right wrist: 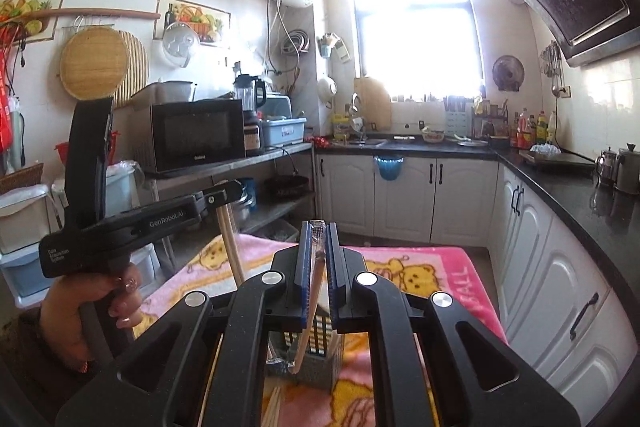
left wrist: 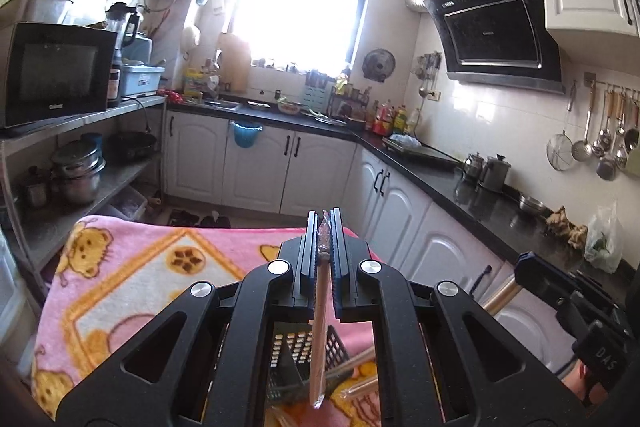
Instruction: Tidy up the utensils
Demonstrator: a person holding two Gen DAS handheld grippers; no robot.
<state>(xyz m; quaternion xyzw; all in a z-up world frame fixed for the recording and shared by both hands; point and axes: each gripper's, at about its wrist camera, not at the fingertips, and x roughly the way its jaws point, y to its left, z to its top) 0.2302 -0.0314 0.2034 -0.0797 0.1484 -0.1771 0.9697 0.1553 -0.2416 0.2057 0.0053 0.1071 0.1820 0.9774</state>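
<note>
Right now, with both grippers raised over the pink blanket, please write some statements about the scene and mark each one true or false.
1. The left gripper is shut on a wrapped chopstick. True.
2. The right gripper is open and holds nothing. False: it is shut on a wrapped chopstick.
3. A black slotted basket stands on the pink blanket below the grippers. True.
4. The microwave stands on the black countertop. False: it stands on a metal shelf.
</note>
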